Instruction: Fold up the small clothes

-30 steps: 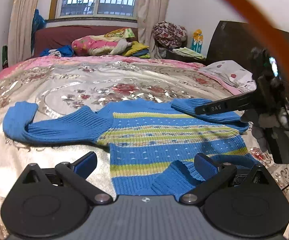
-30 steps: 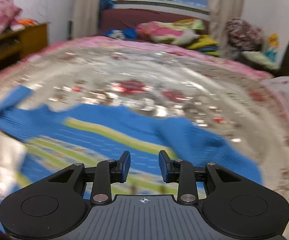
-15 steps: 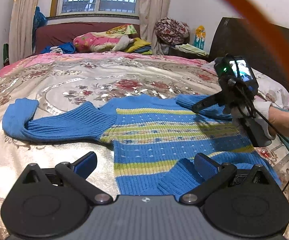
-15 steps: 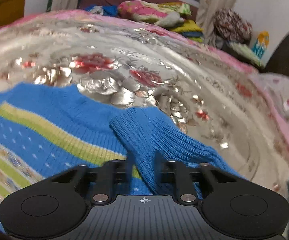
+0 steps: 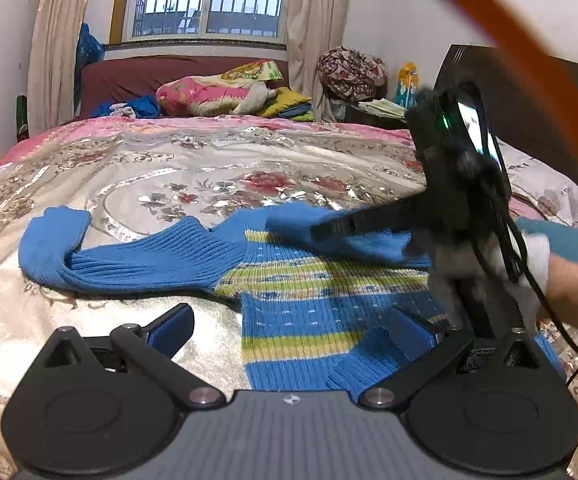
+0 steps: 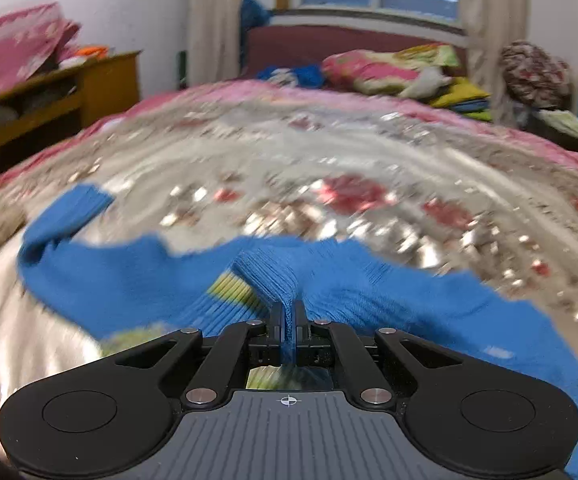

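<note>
From my left wrist camera, my left gripper [image 5: 289, 330] stands wide open low over the near edge of the bed [image 5: 209, 176]. Its left finger [image 5: 171, 328] has only the shiny floral bedspread under it; its right finger sits over the hem of the blue striped sweater [image 5: 301, 320], and I cannot tell whether it touches the knit. Nothing is pinched between them. The sweater lies spread flat across the bed, its left sleeve [image 5: 129, 256] stretched out with the cuff doubled over at the end. On the right side my other tool, the right gripper [image 5: 329, 229], reaches in over the sweater's upper part, badly blurred; the white-gloved hand [image 5: 529, 264] gripping it is partly cut off by the frame edge. Where its tips meet the cloth is smeared, so the grip cannot be read here. An orange band crossing the top right corner is out of focus and I cannot make out what it is.

From my right wrist camera, my fingers are drawn almost together, clamped on a ribbed blue sleeve cuff [image 6: 271, 280] that rises in a ridge from between the pads. Most of the sweater and bedspread is streaked with blur, and my gripper body hides the sweater's lower part. The wooden cabinet [image 6: 89, 84] at left stays fairly sharp.
</note>
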### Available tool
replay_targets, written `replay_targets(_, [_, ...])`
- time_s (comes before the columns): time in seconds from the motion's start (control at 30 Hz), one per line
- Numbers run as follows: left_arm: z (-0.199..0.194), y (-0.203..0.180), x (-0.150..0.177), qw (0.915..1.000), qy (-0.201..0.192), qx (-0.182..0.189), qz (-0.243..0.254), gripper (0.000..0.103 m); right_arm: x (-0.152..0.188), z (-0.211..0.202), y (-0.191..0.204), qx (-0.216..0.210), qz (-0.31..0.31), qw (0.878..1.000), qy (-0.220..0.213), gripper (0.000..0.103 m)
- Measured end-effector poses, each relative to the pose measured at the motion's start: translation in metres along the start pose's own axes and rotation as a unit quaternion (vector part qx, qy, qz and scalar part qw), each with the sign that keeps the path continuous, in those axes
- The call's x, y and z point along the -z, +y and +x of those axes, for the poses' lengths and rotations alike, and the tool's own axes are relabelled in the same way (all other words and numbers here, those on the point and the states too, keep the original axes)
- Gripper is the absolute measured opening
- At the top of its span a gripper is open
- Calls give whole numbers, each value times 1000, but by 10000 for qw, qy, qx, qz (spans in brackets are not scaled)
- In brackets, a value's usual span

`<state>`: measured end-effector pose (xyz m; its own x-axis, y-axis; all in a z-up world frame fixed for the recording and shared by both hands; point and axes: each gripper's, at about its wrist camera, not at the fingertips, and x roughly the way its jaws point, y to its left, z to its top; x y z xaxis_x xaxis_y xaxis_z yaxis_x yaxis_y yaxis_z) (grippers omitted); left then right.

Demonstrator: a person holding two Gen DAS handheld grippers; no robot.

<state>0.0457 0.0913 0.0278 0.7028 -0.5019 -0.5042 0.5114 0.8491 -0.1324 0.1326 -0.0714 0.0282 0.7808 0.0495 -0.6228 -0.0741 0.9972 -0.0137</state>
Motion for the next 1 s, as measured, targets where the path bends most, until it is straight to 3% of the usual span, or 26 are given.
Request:
replay_targets(0.07, [0, 0, 0, 10000, 2, 4, -13, 103, 8, -1, -1, -221, -67, 9996, 173, 5])
replay_targets(0.33, [1, 2, -1, 10000, -1, -21, -59, 103, 16, -21, -4, -470, -169, 9986, 181, 17])
replay_targets(0.43, [0, 3, -1, 10000, -40, -52, -40, 103, 22, -35, -10, -403, -141, 9987, 276, 19])
replay_targets(0.63, [1, 7, -2, 9999, -36, -48, -130, 103, 50, -83, -33, -636, 388, 9953, 614, 19])
replay_targets(0.77, [1, 5, -2, 9998, -75, -139, -109, 103, 68, -93, -39, -817, 666, 9896, 979, 20])
replay_targets(0.87, [-1, 8, -3, 9996, -96, -201, -164, 103, 75, -89, -36, -1174, 678, 9820, 1314, 22])
replay_targets(1.0, [-11, 14, -5, 9991, -225, -309, -183, 103, 82, -103, -23, -2215, 346, 9539, 1995, 21])
